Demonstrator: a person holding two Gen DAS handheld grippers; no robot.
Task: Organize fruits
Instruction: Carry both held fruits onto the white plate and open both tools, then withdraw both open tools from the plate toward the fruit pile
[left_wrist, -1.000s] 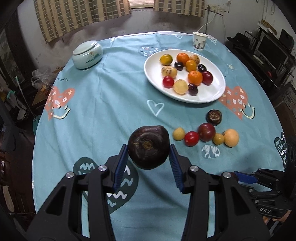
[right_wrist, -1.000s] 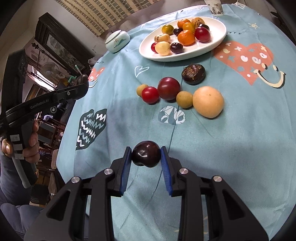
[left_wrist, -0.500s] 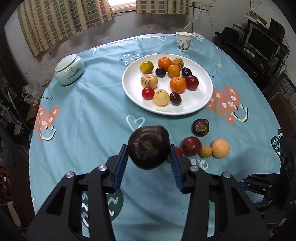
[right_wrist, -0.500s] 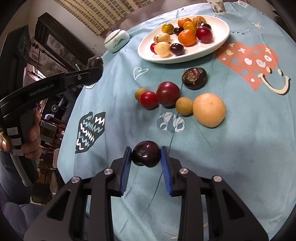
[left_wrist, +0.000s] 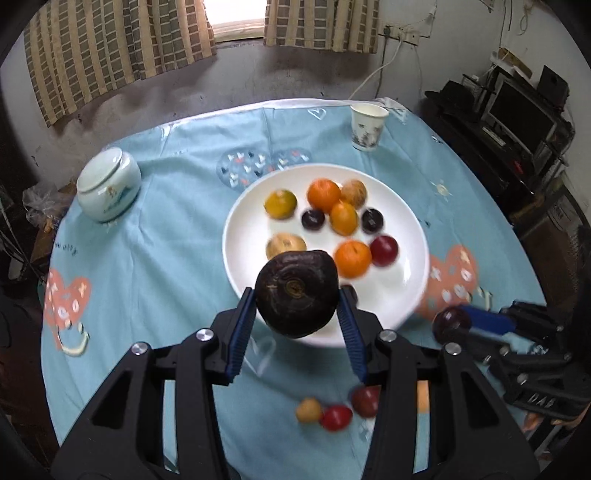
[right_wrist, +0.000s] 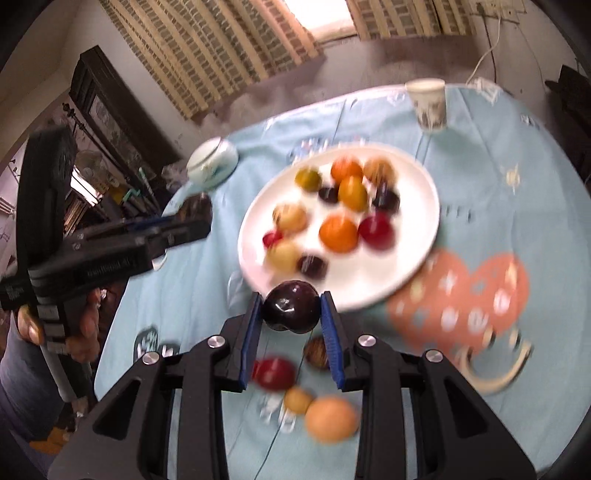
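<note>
jaws of my left gripper (left_wrist: 296, 308) are clamped on a big dark brown fruit (left_wrist: 296, 293), its stem scar facing the camera, blue pads pressed on both flanks. it hangs over the near rim of the white plate (left_wrist: 236, 236), around the plate's 6 o'clock. jaws of my right gripper (right_wrist: 291, 314) pinch a dark glossy plum (right_wrist: 291, 306), held just off the plate's 6 o'clock edge in the right wrist view.

on the plate lie oranges (left_wrist: 352, 258), small dark plums (left_wrist: 313, 219), a red plum (left_wrist: 384, 251), a yellow-green citrus (left_wrist: 280, 203) and pale tan fruits (left_wrist: 286, 245). the right wrist view is blurred, so finer details of them are hard to tell.

loose fruit sits on the table (left_wrist: 166, 240) below my jaws: a small yellow fruit (left_wrist: 309, 410), a red one (left_wrist: 335, 417) and a dark red plum (left_wrist: 365, 401), touching in a row. the right wrist view also shows a larger orange-tan fruit (right_wrist: 331, 419) and a brown wrinkled fruit (right_wrist: 316, 351) between my fingers.

further out, a lidded ceramic jar (left_wrist: 108, 189) stands at the plate's 10 o'clock and a paper cup (left_wrist: 367, 127) at its 1 o'clock, both well apart from it. the blue tablecloth (left_wrist: 177, 173) carries heart prints. my left hand (right_wrist: 79, 328) wraps its gripper's handle.
</note>
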